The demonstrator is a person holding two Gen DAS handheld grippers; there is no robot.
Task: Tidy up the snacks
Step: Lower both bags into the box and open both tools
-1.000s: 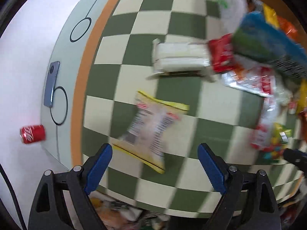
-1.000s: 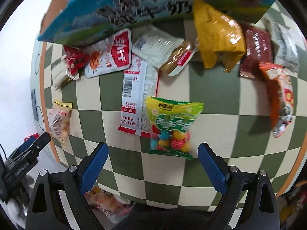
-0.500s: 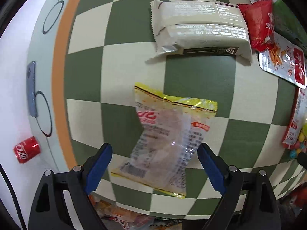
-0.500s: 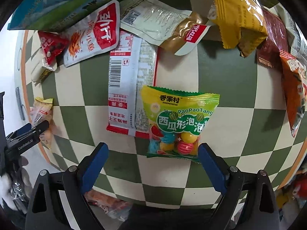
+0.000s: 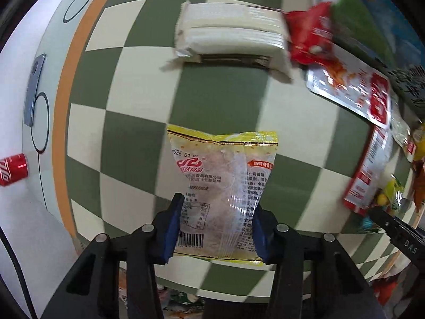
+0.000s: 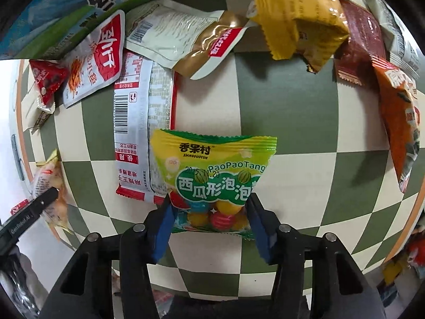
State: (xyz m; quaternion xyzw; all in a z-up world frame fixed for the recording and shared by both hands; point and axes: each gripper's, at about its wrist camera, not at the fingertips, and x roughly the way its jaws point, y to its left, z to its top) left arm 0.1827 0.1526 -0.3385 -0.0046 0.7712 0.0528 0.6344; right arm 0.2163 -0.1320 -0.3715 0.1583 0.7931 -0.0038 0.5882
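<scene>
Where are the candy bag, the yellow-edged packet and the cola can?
candy bag [image 6: 212,175]: right wrist view, green label.
yellow-edged packet [image 5: 220,186]: left wrist view, clear middle.
cola can [image 5: 13,168]: left wrist view, red side.

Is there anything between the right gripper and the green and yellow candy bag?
Nothing visible. The right gripper already has its blue pads against both sides of the candy bag, and no other packet lies between them.

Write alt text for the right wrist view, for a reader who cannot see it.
The right gripper has just closed its blue pads on the lower end of a green and yellow bubble gum bag lying on a green and cream checkered tablecloth. More snack packets lie scattered along the far side, and the left gripper's tip shows at the left edge.
</scene>
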